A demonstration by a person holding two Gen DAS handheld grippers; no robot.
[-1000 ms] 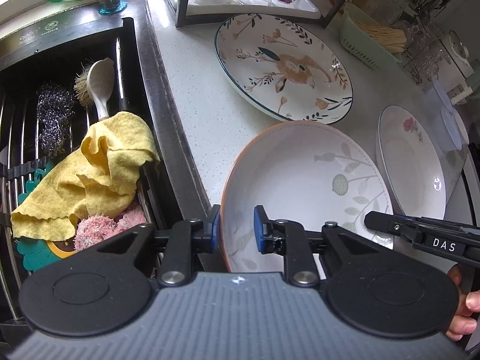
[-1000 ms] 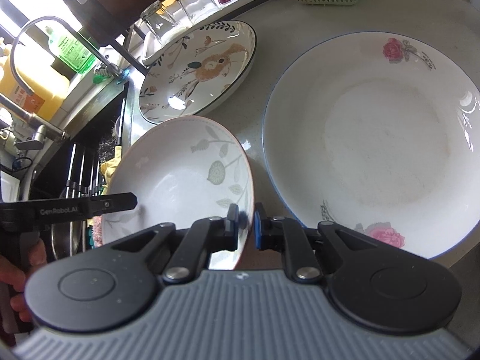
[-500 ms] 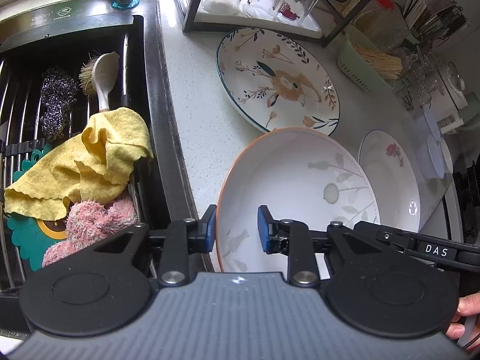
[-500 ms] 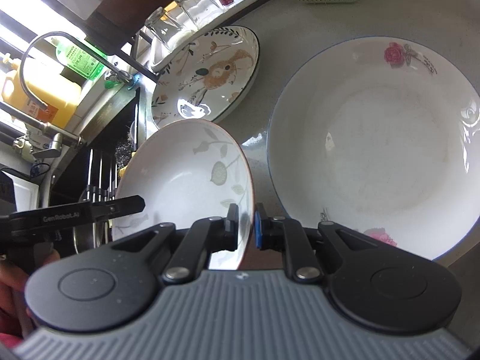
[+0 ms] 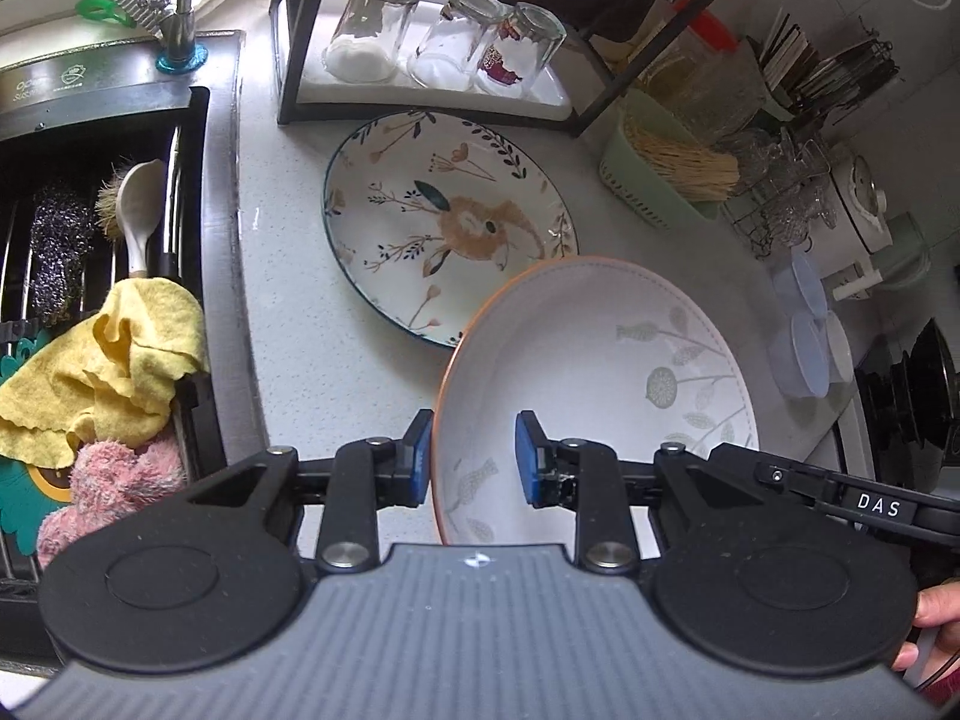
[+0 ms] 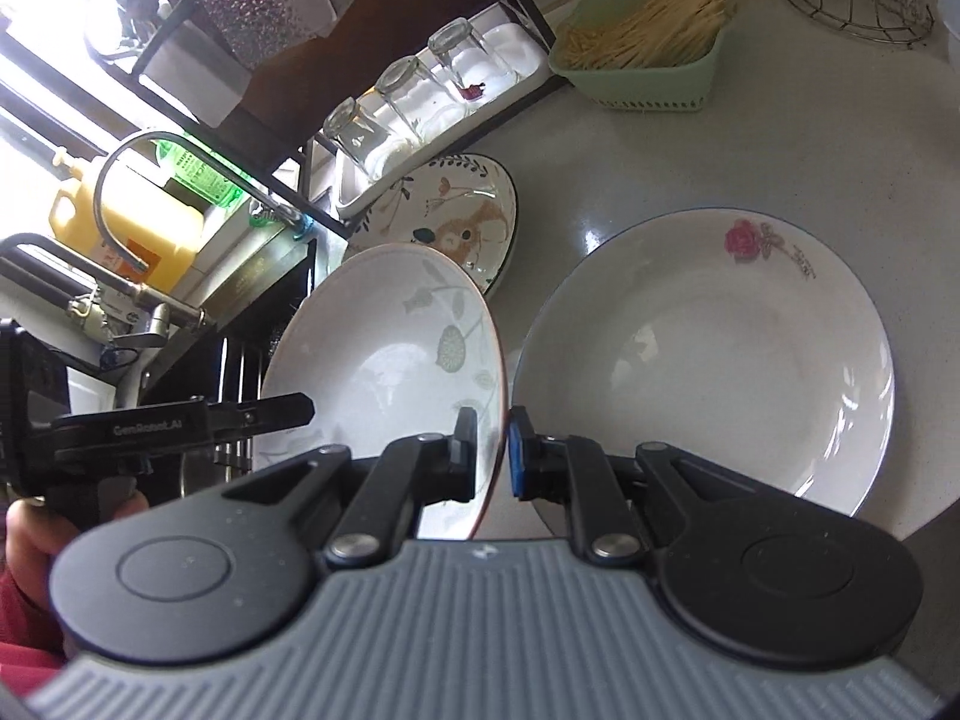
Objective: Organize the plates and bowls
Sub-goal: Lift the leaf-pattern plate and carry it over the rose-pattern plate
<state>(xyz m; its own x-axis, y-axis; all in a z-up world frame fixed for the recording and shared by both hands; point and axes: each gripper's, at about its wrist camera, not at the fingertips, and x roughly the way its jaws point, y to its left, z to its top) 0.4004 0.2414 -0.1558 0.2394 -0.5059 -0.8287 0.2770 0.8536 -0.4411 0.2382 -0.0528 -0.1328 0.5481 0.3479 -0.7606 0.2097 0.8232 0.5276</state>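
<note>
A white bowl with an orange rim and leaf print (image 5: 594, 372) is lifted and tilted above the counter; it also shows in the right wrist view (image 6: 384, 360). My right gripper (image 6: 492, 456) is shut on its rim. My left gripper (image 5: 473, 456) is open, its jaws either side of the bowl's left rim, not clamping it. A rabbit-pattern plate (image 5: 444, 222) lies on the counter behind, also seen in the right wrist view (image 6: 462, 216). A white rose-print plate (image 6: 708, 354) lies to the right on the counter.
The sink (image 5: 90, 120) at left holds a yellow cloth (image 5: 108, 360), pink scrubber, brush and steel wool. A rack with upturned glasses (image 5: 444, 42) stands behind. A green basket of chopsticks (image 6: 648, 54) and plastic lids (image 5: 810, 348) sit at right.
The bowl has been lifted higher and tilted, away from the counter. My left gripper's jaws have opened wider off the rim. The right gripper stays shut on the bowl.
</note>
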